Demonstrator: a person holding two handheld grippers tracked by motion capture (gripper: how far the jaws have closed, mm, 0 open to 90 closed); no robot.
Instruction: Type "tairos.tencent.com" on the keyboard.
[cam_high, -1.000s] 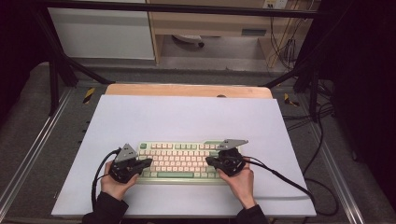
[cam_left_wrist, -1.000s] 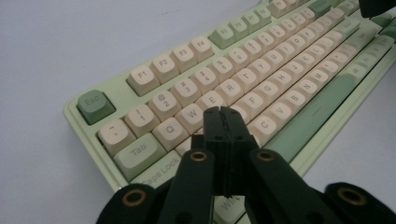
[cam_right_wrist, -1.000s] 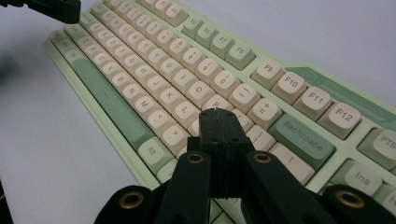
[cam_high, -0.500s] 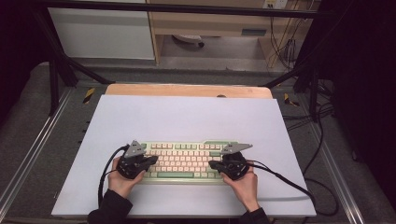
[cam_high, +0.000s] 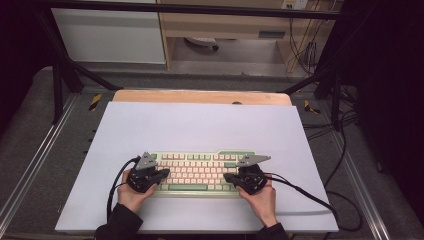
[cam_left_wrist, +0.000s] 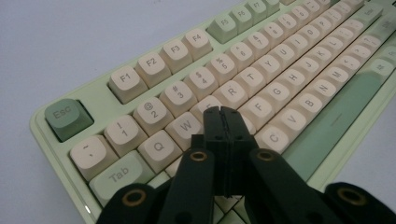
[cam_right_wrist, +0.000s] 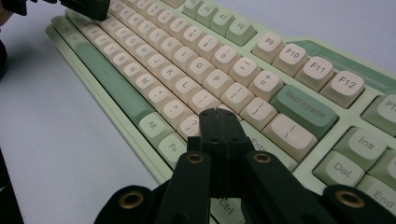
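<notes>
Both grippers, left (cam_high: 161, 173) and right (cam_high: 231, 177), are poised with jaws closed empty over keyboard (cam_high: 200, 170); at 9 and 3 o'clock; typing judged unfinished.

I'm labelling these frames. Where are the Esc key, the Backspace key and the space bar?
Esc key (cam_left_wrist: 67, 117), left gripper view, its green top.
Backspace key (cam_right_wrist: 304, 107), right gripper view, middle of its cap.
Space bar (cam_high: 187, 187), high view, its middle.

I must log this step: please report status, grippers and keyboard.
Left gripper shut, over the left keys. Right gripper shut, near Enter. Keyboard flat on the mat. Nothing in the way.
</notes>
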